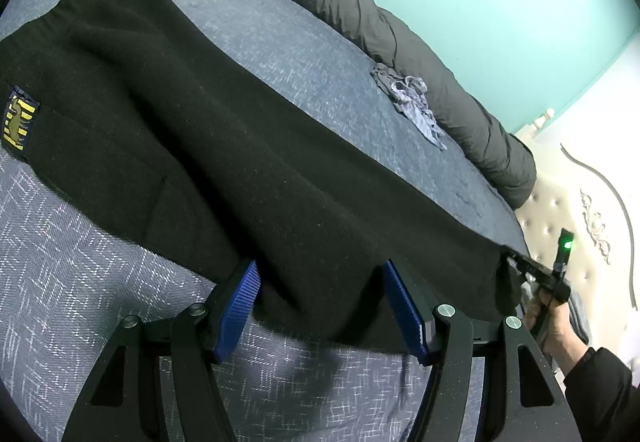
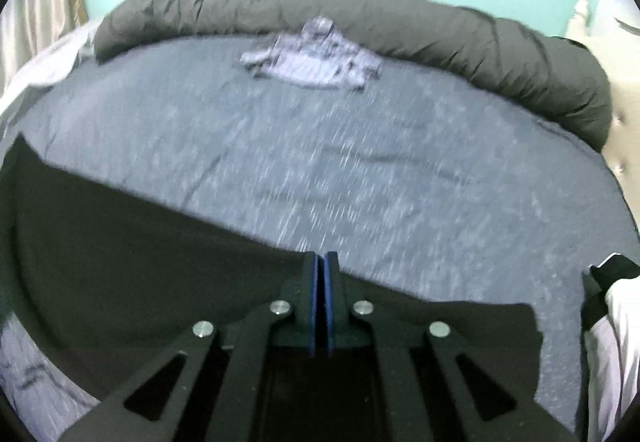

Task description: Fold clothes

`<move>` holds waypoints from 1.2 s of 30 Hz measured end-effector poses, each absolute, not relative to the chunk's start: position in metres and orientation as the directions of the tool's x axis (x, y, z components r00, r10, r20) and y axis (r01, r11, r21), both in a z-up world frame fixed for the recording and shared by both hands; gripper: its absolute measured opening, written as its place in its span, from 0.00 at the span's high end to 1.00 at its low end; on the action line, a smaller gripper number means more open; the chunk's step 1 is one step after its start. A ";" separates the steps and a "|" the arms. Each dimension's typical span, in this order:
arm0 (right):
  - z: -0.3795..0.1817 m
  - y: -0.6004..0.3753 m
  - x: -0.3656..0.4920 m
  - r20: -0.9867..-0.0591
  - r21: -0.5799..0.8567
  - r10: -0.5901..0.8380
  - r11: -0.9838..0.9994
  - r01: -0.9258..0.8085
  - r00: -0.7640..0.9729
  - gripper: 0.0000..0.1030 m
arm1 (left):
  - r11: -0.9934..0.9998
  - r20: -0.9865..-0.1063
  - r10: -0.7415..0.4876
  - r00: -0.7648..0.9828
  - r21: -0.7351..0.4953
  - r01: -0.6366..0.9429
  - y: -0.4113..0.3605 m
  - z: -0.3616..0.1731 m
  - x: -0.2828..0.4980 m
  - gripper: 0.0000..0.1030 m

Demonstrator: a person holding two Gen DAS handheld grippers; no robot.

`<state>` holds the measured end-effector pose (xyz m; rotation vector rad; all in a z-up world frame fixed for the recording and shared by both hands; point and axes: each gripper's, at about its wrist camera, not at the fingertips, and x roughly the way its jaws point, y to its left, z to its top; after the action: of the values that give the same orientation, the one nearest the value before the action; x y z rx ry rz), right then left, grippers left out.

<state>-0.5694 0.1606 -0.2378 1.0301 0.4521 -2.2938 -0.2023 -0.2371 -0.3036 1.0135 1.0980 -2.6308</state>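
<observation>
Black garment (image 1: 208, 145) between left tool (image 1: 320, 306) pads

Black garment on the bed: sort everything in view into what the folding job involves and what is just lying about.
In the job:
- black garment with yellow patch
- left gripper, open at its hem
- right gripper, shut at its edge

Lying about:
- crumpled pale blue cloth
- rolled grey duvet
- blue bedsheet
- tufted headboard
</observation>
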 end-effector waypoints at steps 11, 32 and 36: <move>-0.276 0.169 -0.608 -0.834 -0.105 -0.174 -0.882 0.460 -0.523 1.00 | -0.726 -0.622 0.142 -0.770 -0.594 0.346 -0.241 -0.307 -0.204 0.34; -0.262 -0.055 -0.482 -0.834 0.052 -0.527 -0.370 0.928 -0.163 0.60 | -0.733 -0.627 0.109 -0.772 -0.575 0.363 -0.252 -0.301 -0.196 0.34; -0.271 -0.077 -0.479 -0.860 0.011 -0.481 -0.345 0.938 -0.167 0.60 | -0.742 -0.630 0.098 -0.771 -0.562 0.365 -0.254 -0.299 -0.195 0.34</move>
<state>-0.4787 -0.0767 -0.2712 0.9891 0.6760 -1.7198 -0.1953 -0.2536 -0.2991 0.9885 1.0521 -2.6166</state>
